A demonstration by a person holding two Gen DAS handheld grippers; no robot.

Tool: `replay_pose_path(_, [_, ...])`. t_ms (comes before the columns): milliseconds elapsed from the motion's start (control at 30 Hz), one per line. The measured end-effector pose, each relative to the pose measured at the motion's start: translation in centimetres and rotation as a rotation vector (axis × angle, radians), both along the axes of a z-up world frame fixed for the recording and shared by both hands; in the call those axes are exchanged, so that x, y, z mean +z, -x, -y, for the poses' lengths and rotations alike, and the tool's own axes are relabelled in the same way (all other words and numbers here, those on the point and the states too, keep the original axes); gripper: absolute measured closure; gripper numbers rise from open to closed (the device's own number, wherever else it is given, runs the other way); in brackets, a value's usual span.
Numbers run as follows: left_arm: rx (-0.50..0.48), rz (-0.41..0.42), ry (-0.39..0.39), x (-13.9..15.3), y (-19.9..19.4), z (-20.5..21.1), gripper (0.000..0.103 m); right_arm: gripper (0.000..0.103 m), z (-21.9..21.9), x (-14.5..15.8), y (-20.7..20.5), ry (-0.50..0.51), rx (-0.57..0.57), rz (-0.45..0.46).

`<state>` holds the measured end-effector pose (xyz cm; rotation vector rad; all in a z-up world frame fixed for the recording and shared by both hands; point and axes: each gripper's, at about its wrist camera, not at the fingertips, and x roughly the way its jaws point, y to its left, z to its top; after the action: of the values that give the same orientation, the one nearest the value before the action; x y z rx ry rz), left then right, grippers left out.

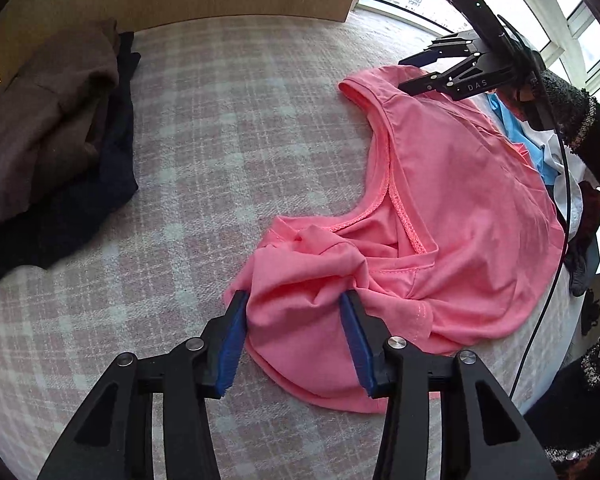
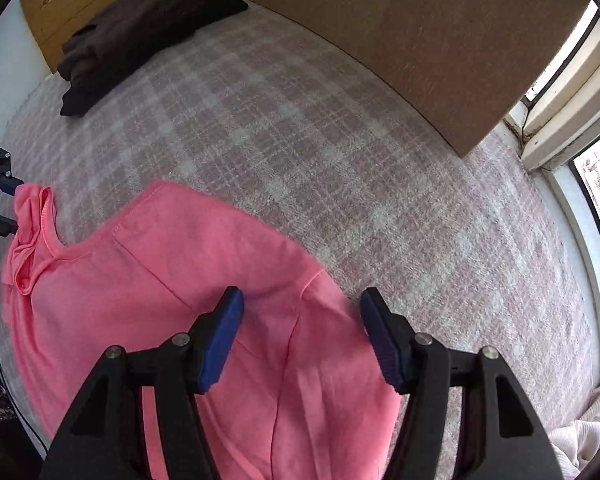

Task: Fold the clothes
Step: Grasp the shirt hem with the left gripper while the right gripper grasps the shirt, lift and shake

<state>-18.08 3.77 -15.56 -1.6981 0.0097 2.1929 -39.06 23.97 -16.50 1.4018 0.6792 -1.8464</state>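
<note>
**Pink top spread on the bed, both grippers at its edges**

A pink top point(image 1: 452, 184) lies mostly flat on a bed covered in a pink-and-white checked blanket point(image 1: 228, 128), its lace-trimmed neckline open toward the middle of the bed. One sleeve end is bunched and rumpled, and the left gripper point(image 1: 296, 340) sits over that bunch with its blue-padded jaws spread apart, cloth lying between them but not pinched. At the far shoulder of the garment the right gripper point(image 1: 410, 72) reaches in, and its own camera shows its jaws standing wide apart above the pink cloth, clamping nothing.

The top itself shows no finished fold: the body is laid out in a single spread, with creases running through it and only the sleeve doubled over on itself. Judging from that, this garment's folding is left to do, or is at its smoothing-out stage.

At the head of the bed, against a wooden board, a stack of dark clothes point(image 1: 52, 140), brown over navy, sits in a loose heap; whether it is folded work or simply set aside cannot be told. At the bed's other side more garments point(image 1: 512, 136), blue and white among them, lie in a heap just beyond the pink top.
</note>
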Motion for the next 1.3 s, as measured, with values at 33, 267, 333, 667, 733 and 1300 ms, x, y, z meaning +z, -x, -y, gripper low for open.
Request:
replay_pose_path(33, [0.005, 0.005, -0.006, -0.1, 0.1, 0.1, 0.085, 0.07, 0.0, 0.3, -0.3, 0.004, -0.01, 0.002])
replay_pose_path(267, [0.013, -0.083, -0.034, 2.4, -1.2, 0.9, 0.099, 0.098, -3.9, 7.9, -4.5, 0.129, -0.122, -0.086])
replay_pose_path(333, [0.039, -0.136, -0.057, 4.7, -1.8, 2.1, 0.099, 0.098, -6.9, 12.7, -6.0, 0.216, -0.213, -0.154])
replay_pose_path(667, [-0.015, -0.572, -0.046, 26.5, -4.4, 5.5, 0.102, 0.098, -16.1, 38.3, -18.3, 0.52, -0.454, -0.578])
replay_pose_path(733, [-0.043, -0.662, -0.023, 31.0, -5.7, 5.3, 0.102, 0.098, -17.3, 42.1, -22.0, 0.569, -0.478, -0.631])
replay_pose_path(1300, [-0.146, -0.947, 0.155, 46.5, -8.4, 2.6, 0.101, 0.098, -17.6, 51.5, -34.9, 0.621, -0.518, -0.871])
